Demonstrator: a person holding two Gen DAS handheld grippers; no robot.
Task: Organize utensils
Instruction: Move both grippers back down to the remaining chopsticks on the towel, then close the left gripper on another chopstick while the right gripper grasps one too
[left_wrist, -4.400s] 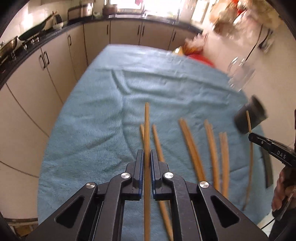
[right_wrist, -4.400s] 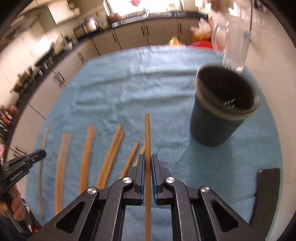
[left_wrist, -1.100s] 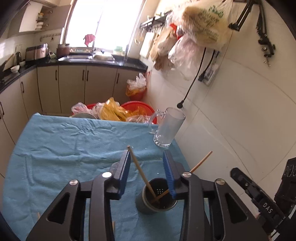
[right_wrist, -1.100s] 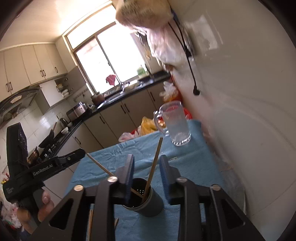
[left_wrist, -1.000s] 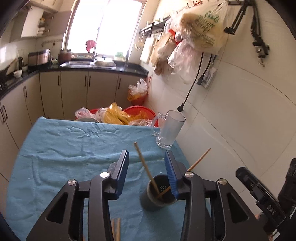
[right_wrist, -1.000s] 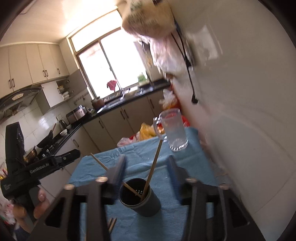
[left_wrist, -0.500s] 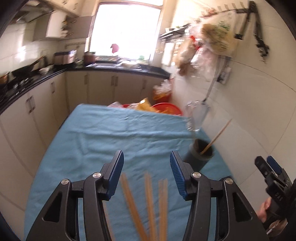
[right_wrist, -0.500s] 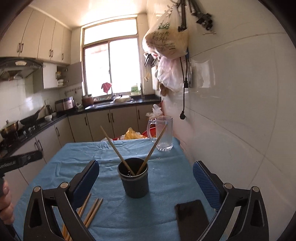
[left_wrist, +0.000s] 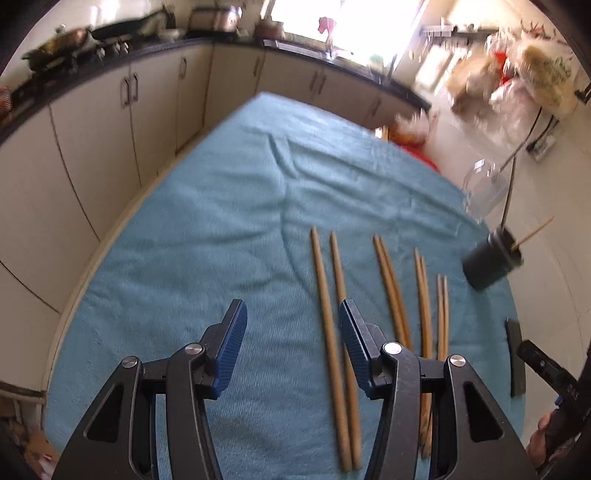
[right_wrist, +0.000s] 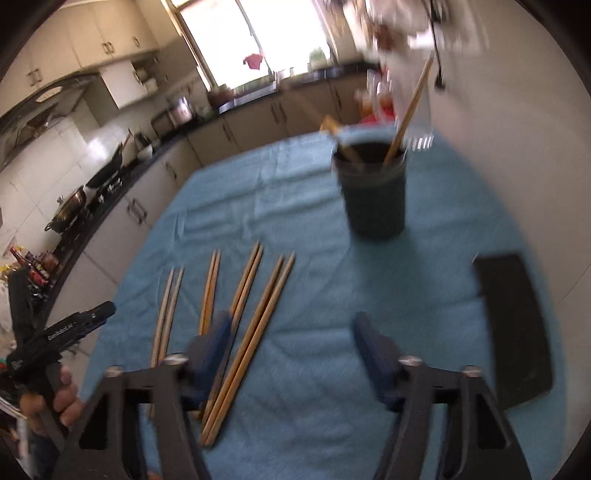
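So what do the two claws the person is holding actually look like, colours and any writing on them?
Both are black, angular frames with cut-out openings and silver round bolts at the joints. The left claw has ribbed blue pads on its fingers; the right claw has blue pads too, blurred here. Seen from the right wrist view, the left tool's black body bears white lettering. No sleeve or cable shows.

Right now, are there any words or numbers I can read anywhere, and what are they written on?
"GenRobot.AI": white letters on the side of the black left gripper held in the person's hand, seen from the right wrist camera.
Green print on the hanging pale plastic bag: too blurred to read.
Flat black slab on the blue towel: no text shows.
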